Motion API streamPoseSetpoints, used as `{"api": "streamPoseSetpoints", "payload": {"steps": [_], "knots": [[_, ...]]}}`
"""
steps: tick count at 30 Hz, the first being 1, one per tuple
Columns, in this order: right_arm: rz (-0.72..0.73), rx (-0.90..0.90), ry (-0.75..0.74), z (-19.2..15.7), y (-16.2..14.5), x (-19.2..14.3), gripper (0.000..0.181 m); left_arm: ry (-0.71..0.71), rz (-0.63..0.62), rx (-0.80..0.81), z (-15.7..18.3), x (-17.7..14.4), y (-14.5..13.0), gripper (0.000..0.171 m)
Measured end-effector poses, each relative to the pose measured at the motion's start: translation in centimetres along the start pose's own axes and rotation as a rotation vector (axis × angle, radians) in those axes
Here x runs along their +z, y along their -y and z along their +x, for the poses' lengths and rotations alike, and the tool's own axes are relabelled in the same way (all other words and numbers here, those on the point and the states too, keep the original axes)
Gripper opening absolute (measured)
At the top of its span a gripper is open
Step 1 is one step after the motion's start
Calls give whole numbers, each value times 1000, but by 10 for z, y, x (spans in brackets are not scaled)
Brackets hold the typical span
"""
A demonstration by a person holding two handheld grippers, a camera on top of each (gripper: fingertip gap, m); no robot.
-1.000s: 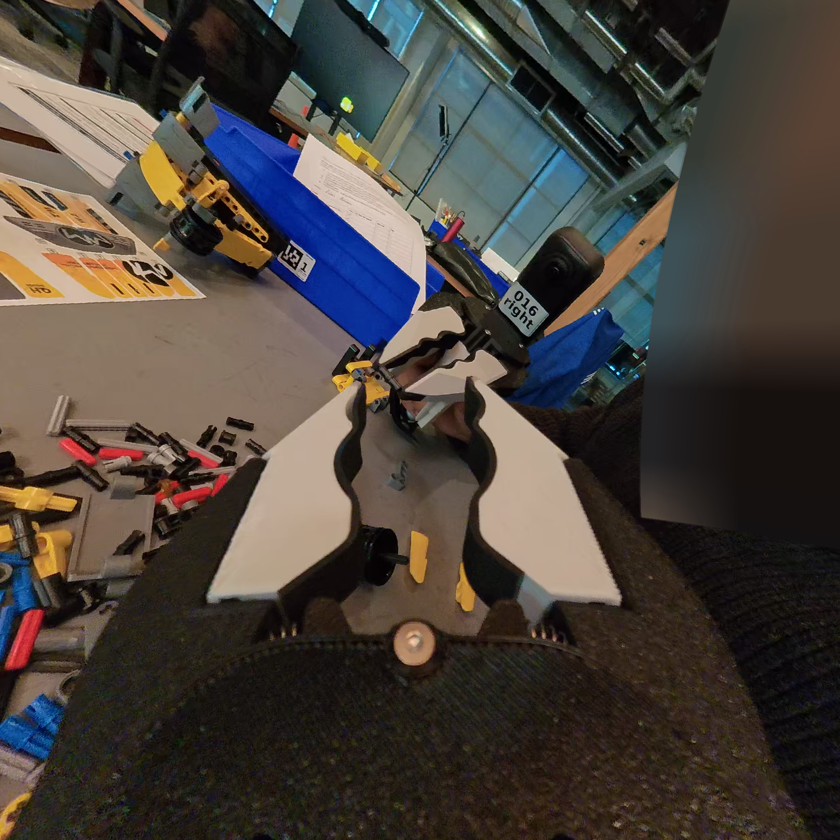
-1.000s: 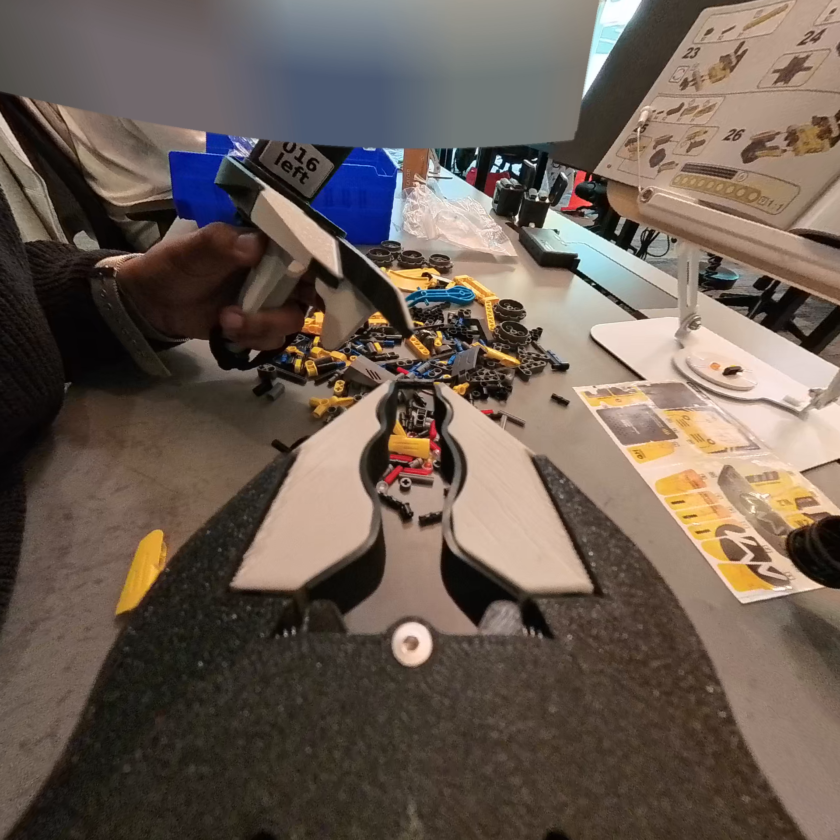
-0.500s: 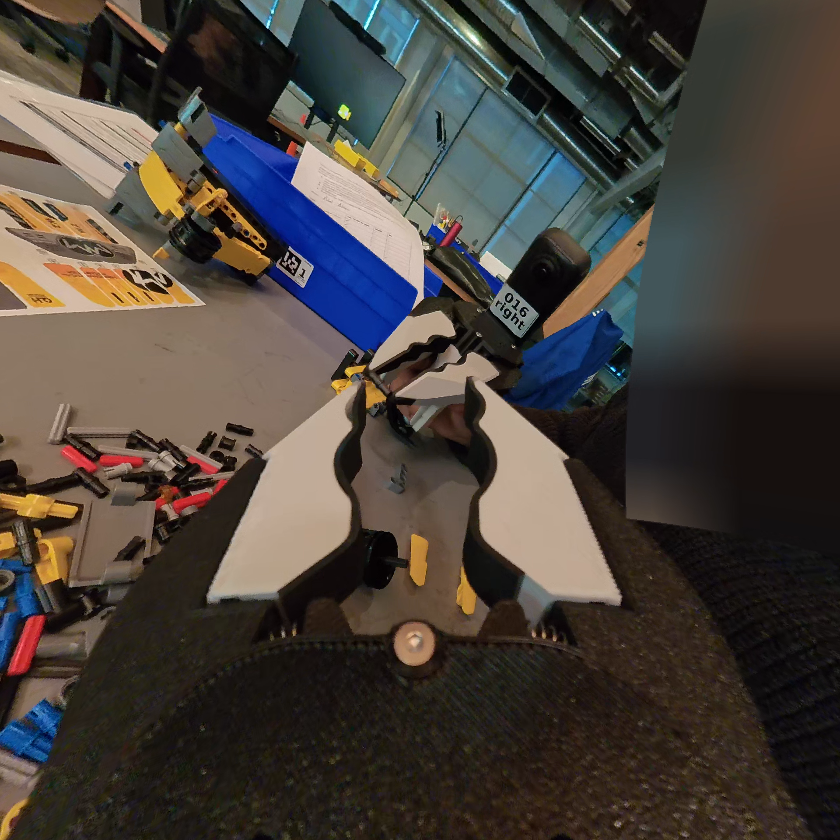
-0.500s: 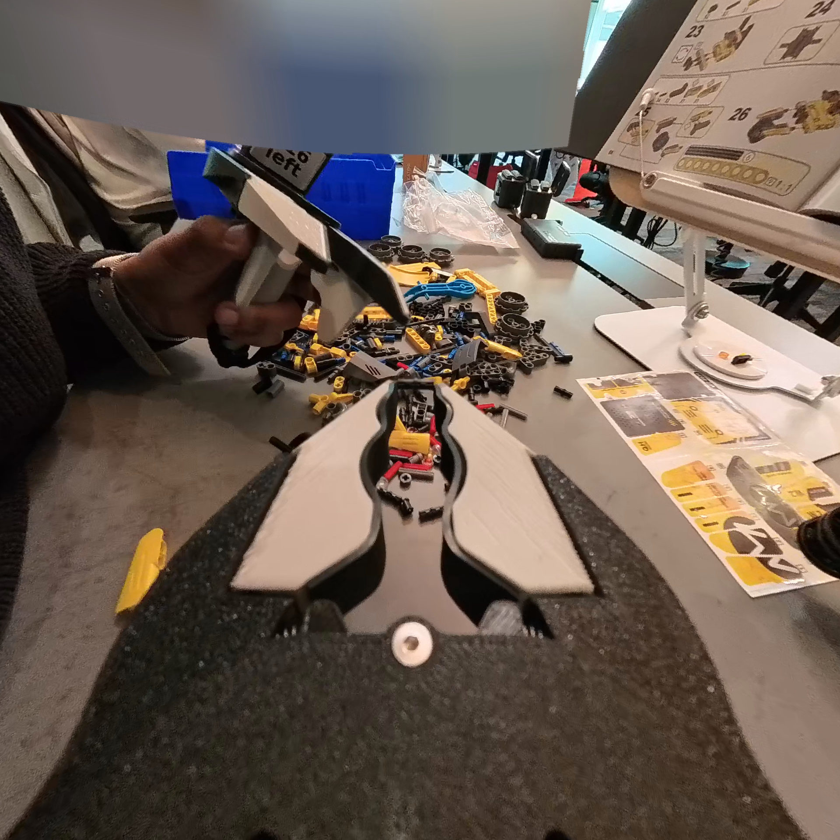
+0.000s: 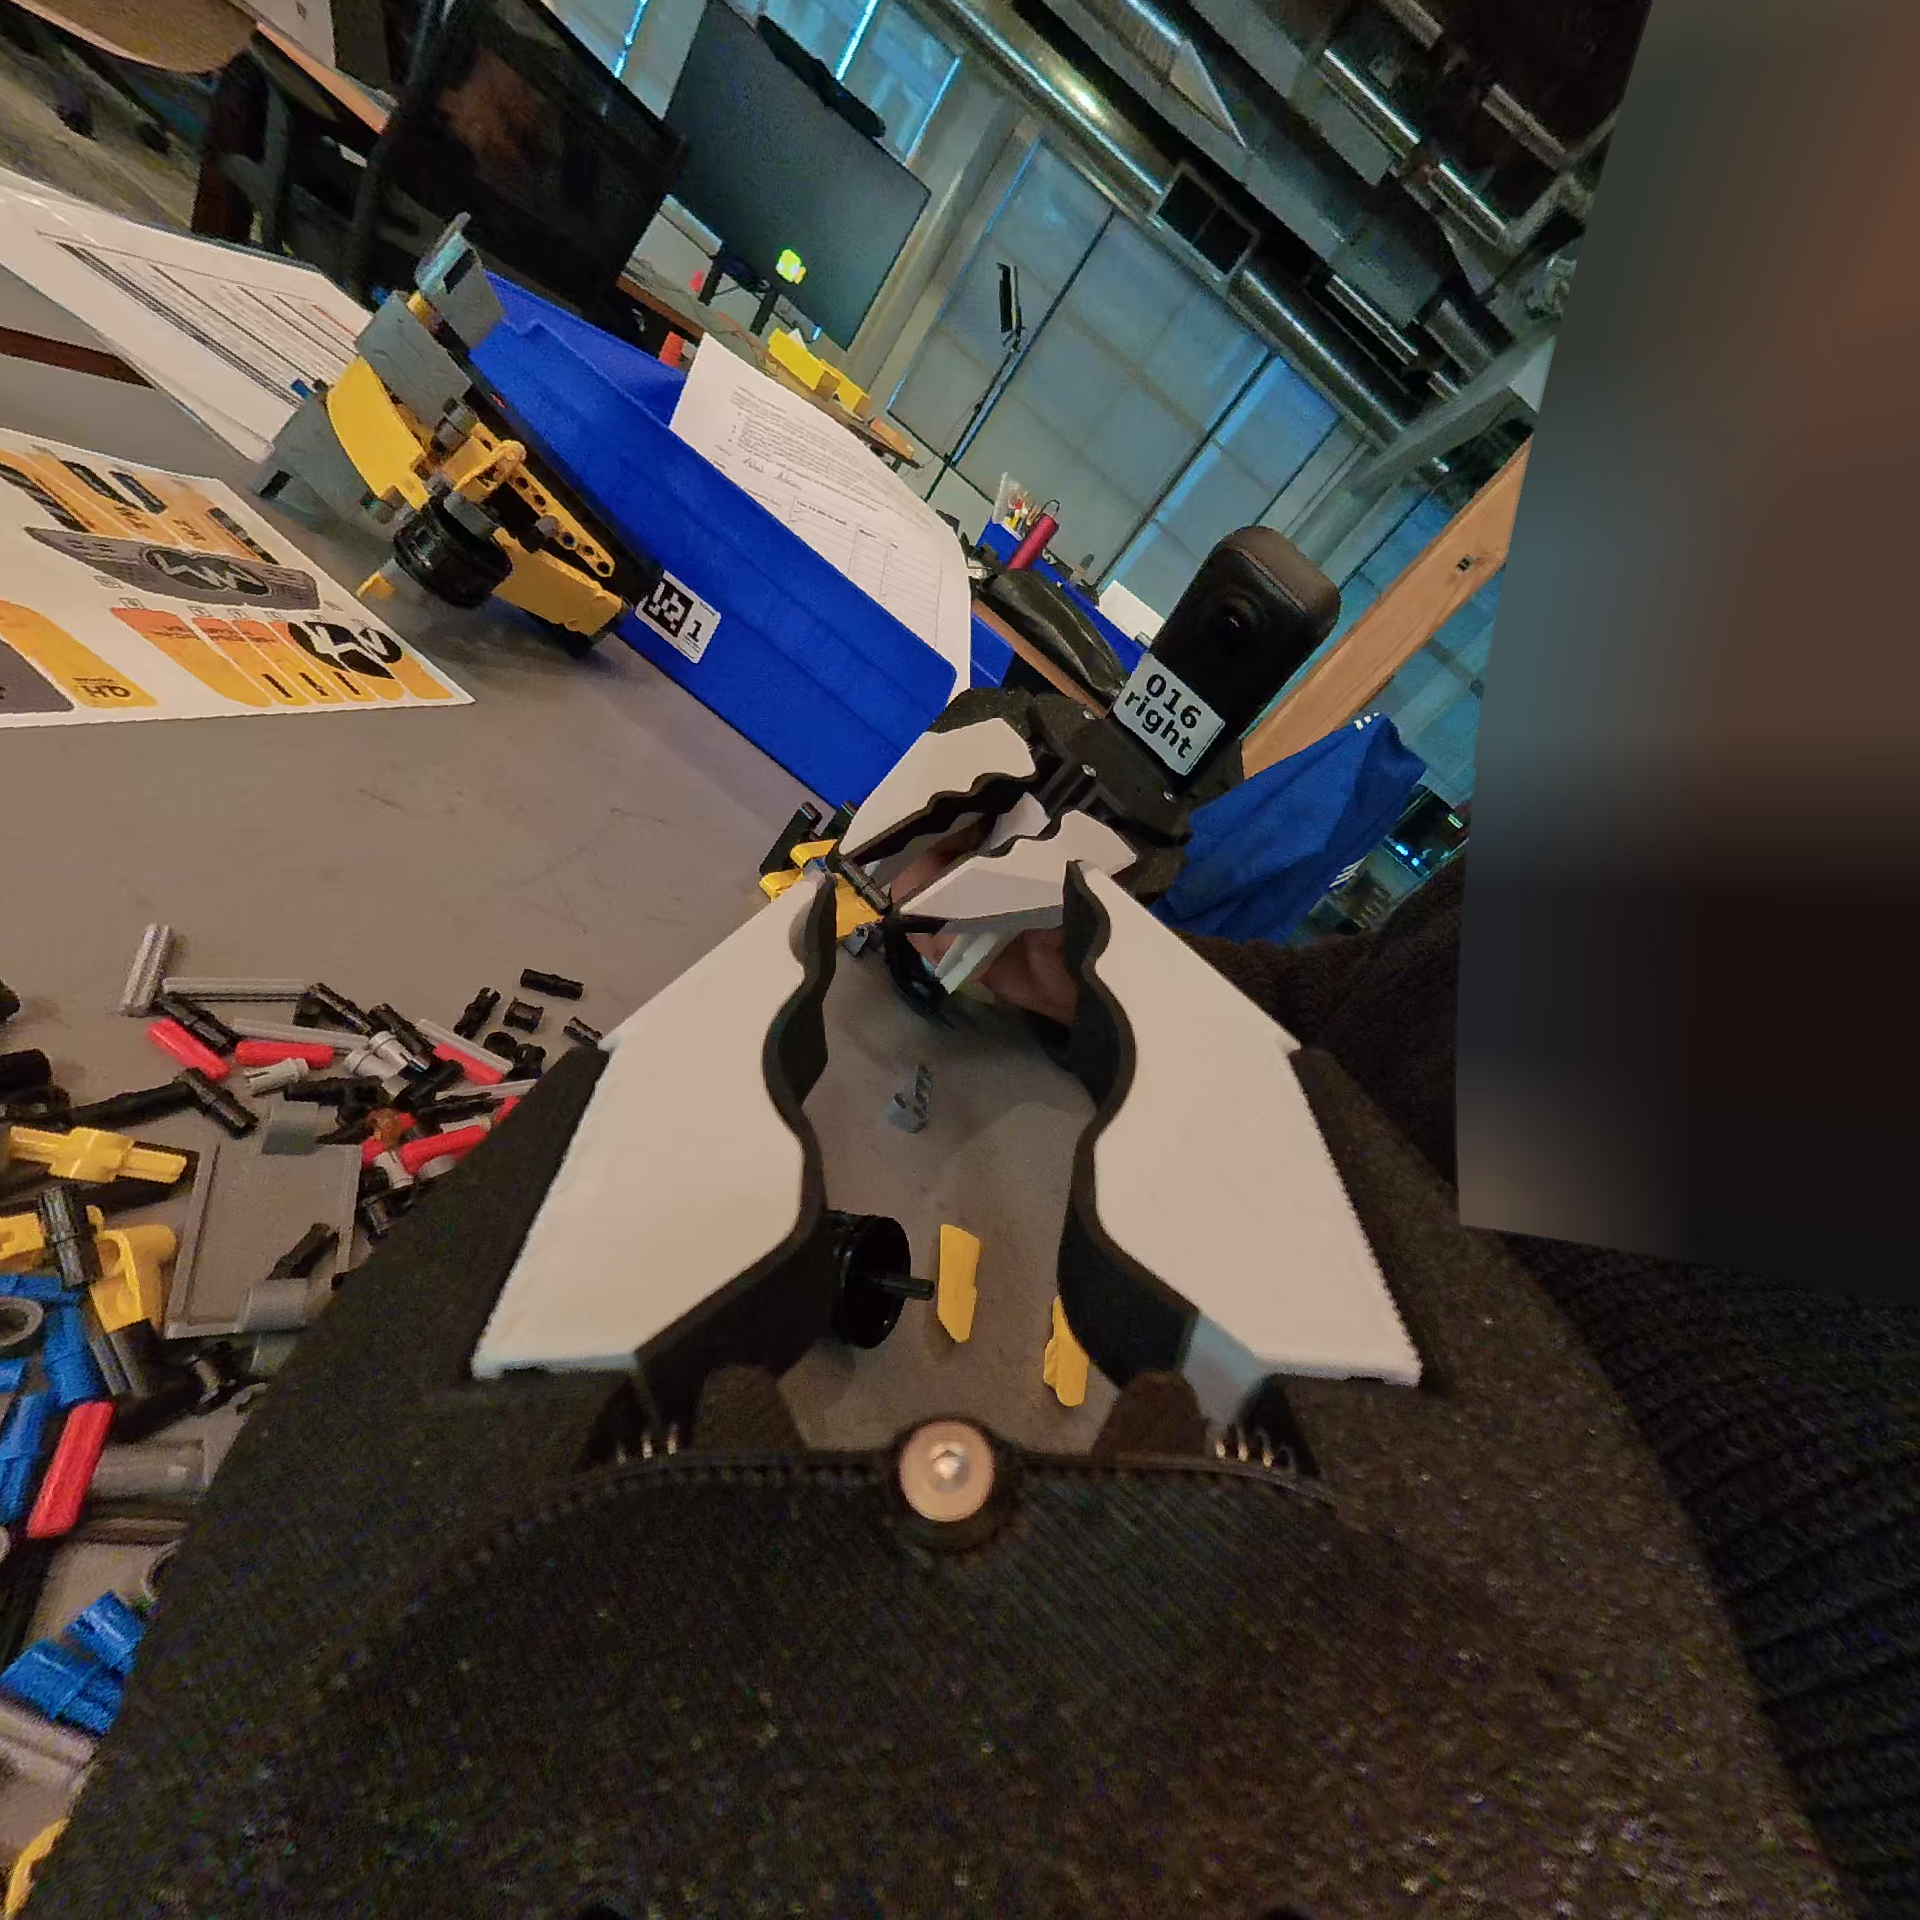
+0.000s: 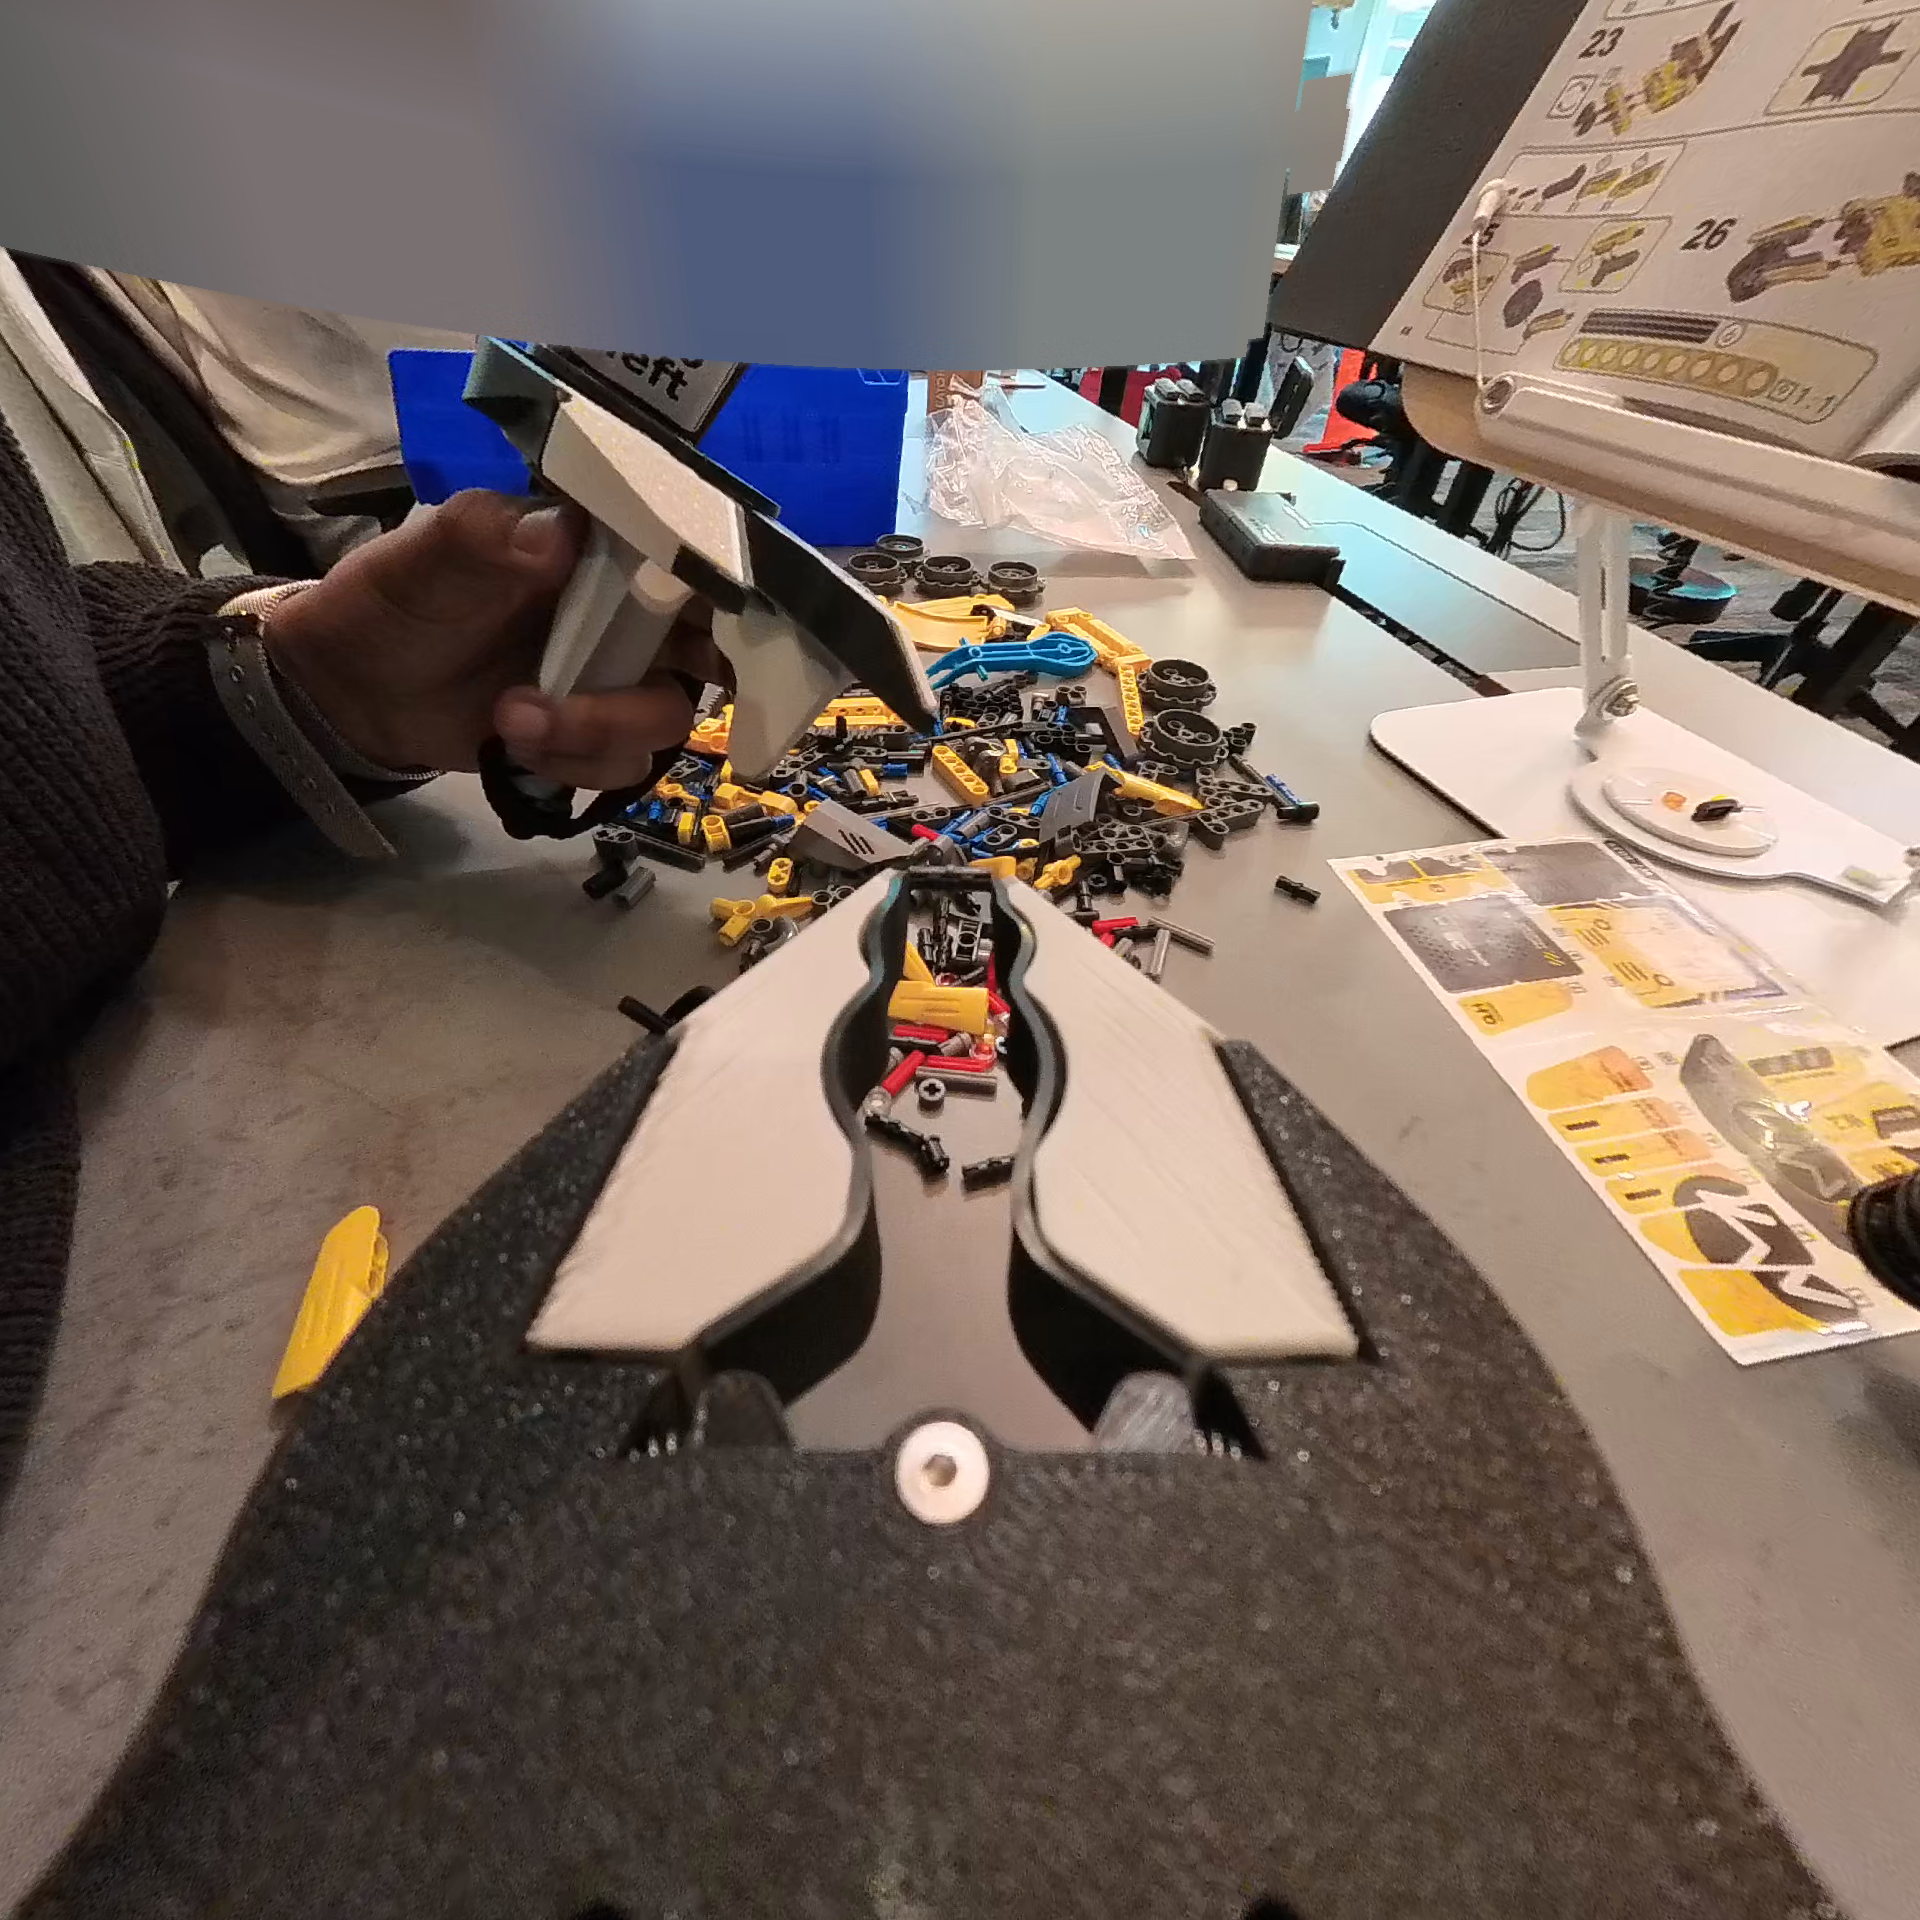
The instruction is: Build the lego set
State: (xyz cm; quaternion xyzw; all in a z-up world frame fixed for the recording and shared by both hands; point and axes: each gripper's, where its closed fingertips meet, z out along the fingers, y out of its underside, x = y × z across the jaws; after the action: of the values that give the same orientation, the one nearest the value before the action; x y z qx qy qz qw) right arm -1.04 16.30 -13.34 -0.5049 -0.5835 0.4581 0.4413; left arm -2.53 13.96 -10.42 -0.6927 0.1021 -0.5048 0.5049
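Where the two tools meet above the grey counter (image 5: pixel 436 831), we note the right tool (image 6: pixel 945 885) pinched nearly closed on a small black pin (image 6: pixel 943 876), held crosswise at its tips. It sits just ahead of the left tool (image 5: pixel 948 896), which gapes wide and carries nothing. We judge the pin light, rigid, smooth plastic, prone to twist or pop free; grip it mid-barrel. Below lies a pile of loose pieces (image 6: pixel 987 769): beams, axles and ribbed wheels in glossy yellow, black, blue, red.
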Motion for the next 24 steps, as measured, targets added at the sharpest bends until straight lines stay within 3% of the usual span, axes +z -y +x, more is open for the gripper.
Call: {"api": "streamPoseSetpoints", "payload": {"steps": [12, 17, 24], "knots": [[11, 3, -6, 2, 2, -1, 15, -12, -8, -43, -2, 1, -3, 41], [26, 20, 19, -3, 6, -1, 15, -129, 3, -163, 8, 4, -3, 38], [34, -103, -2, -15, 17, -3, 15, -128, -59, -237, 5, 7, -15, 39]]}}
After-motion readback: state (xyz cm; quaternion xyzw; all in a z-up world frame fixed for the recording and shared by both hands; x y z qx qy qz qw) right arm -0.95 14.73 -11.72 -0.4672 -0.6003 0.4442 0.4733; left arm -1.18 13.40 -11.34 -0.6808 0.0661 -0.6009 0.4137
